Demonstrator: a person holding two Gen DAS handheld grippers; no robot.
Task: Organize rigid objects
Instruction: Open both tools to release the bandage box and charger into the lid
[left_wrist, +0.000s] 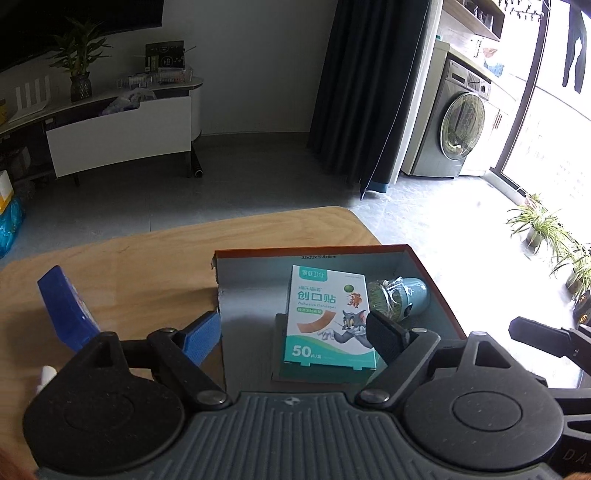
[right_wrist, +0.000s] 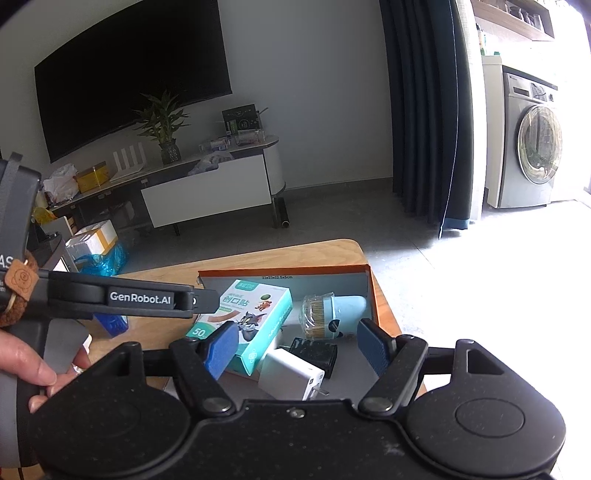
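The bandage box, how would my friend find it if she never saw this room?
Look on the wooden table for the orange-rimmed box. Inside, beside a pale blue jar, lies the bandage box. It alone has a cartoon cat and a big "50".

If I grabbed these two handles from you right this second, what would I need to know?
Left gripper: open, holding nothing, poised over the bandage box.
Right gripper: open, empty, just above the tray.
In the tray: bandage box, toothpick jar lying on its side, white charger, black block.
Done: those four are in.
Left: the blue box is out on the table, left of the tray. It probably goes in next.
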